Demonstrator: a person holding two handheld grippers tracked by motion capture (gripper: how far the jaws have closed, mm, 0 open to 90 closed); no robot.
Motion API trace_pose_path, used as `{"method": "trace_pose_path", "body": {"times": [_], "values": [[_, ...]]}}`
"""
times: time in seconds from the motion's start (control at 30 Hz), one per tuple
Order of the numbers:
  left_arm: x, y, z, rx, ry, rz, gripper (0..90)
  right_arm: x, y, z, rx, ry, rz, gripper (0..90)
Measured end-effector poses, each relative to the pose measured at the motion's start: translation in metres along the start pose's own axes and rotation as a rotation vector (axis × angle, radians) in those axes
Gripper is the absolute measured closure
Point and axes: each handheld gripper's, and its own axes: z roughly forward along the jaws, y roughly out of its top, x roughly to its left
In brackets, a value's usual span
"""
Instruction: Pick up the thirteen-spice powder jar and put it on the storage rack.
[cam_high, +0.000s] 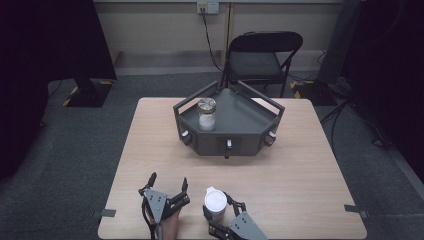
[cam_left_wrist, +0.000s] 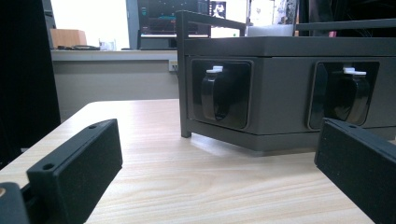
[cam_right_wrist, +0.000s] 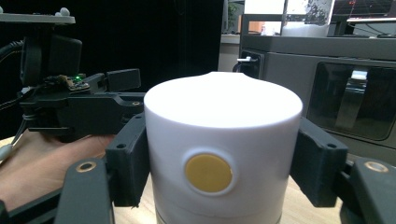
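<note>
A white cylindrical container (cam_high: 215, 200) with a small spout stands on the wooden table (cam_high: 310, 170) near its front edge. My right gripper (cam_high: 218, 205) is shut on it, one pad pressing each side. The right gripper view shows the container (cam_right_wrist: 222, 135) close up between the pads (cam_right_wrist: 128, 158), with a round yellow disc (cam_right_wrist: 208, 173) on its side. Just to its left, my left gripper (cam_high: 168, 179) stands open with nothing between its jaws. In its own view the left gripper (cam_left_wrist: 217, 168) faces the dark grey angular tray (cam_left_wrist: 280, 93).
The grey tray (cam_high: 227, 137) sits at the table's middle back, with handles on its front walls. A glass jar (cam_high: 206, 114) of white powder stands on its left part. Behind the table is a black folding chair (cam_high: 262, 57).
</note>
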Motion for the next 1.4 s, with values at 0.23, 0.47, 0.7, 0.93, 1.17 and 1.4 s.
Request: {"method": "trace_pose_path", "body": {"times": [0.23, 0.47, 0.7, 0.93, 1.17, 1.4], "values": [[0.000, 0.000, 0.000, 0.000, 0.000, 0.000, 0.2, -0.004, 0.005, -0.002, 0.010, 0.015, -0.006, 29.9], [0.000, 0.000, 0.000, 0.000, 0.001, 0.000, 0.2, -0.008, 0.010, -0.002, 0.021, 0.031, -0.009, 30.0], [0.000, 0.000, 0.000, 0.000, 0.001, 0.000, 0.2, -0.013, 0.014, -0.004, 0.007, 0.043, -0.038, 30.0], [0.000, 0.000, 0.000, 0.000, 0.000, 0.000, 0.2, -0.028, 0.023, -0.006, -0.003, 0.065, -0.005, 30.0], [0.000, 0.000, 0.000, 0.000, -0.001, -0.001, 0.2, -0.040, 0.034, -0.004, 0.007, 0.094, -0.017, 30.0], [0.000, 0.000, 0.000, 0.000, -0.001, 0.000, 0.2, -0.051, 0.049, 0.002, 0.018, 0.104, -0.042, 30.0]]}}
